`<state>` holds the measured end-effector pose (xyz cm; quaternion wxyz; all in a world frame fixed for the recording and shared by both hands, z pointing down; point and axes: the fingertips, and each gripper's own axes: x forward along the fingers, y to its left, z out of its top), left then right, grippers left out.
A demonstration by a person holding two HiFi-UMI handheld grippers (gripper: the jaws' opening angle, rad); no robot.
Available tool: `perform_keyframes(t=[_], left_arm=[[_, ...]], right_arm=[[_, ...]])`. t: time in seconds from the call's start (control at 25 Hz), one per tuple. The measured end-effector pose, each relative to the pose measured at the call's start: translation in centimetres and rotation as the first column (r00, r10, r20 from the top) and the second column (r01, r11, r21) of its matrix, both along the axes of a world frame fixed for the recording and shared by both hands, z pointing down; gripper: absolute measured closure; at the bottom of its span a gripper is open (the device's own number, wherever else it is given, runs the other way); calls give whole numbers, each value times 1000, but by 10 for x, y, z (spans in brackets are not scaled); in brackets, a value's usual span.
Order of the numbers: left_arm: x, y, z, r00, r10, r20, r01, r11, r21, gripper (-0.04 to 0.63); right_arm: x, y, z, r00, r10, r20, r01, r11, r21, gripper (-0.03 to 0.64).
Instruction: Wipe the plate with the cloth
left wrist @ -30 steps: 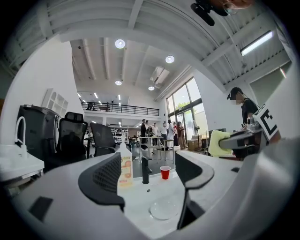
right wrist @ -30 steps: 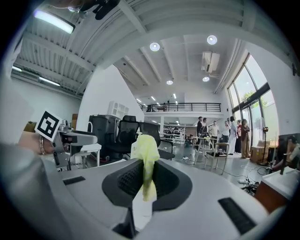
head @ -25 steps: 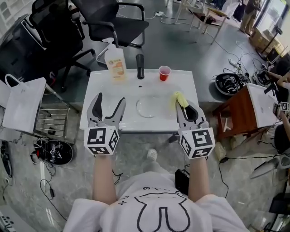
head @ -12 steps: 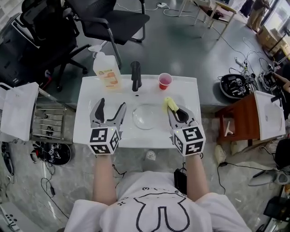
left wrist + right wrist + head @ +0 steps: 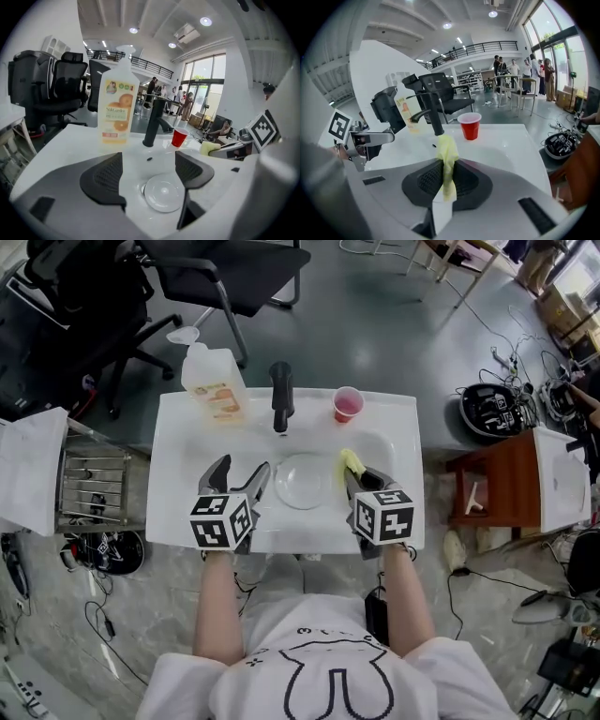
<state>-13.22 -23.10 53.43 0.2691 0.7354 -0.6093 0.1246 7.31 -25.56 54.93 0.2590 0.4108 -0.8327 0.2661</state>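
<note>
Glossy white sink (image 5: pixel 187 439), clear glassy plate (image 5: pixel 302 481), soft yellow cloth (image 5: pixel 350 463)

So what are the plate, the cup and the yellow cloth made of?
Plate: probably glass or glazed ceramic, glossy, because its rim shines.
Cup: likely thin plastic, with smooth, even red walls.
Cloth: soft matte fabric that creases and bends limply.

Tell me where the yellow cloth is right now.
The yellow cloth is pinched in the shut right tool, poking out of its tip at the head view's centre-right, just right of the plate.
</note>
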Motion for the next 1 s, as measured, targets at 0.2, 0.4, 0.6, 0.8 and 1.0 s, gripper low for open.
perform_keyframes(t=[0.2,0.4,0.6,0.8,1.0], left_arm=[[7,-7,35,996,47,-77,-56,992,-114,239],[15,-11,71,991,76,-108,-102,960,-262,239],[17,-15,99,986,72,-153,-125,920,-372,239],[19,-19,116,977,84,-195,-161,894,-419,241],[35,-10,131,937,141,-319,-288,829,-480,250]], right_arm=[[-8,3,37,1000,13,-17,-16,985,-172,566],[-9,0,72,999,43,-24,-48,955,-292,566],[-14,4,110,993,-43,-114,-7,914,-406,566],[-24,2,143,968,-163,-192,57,885,-462,566],[-27,3,168,931,-243,-273,89,876,-474,566]])
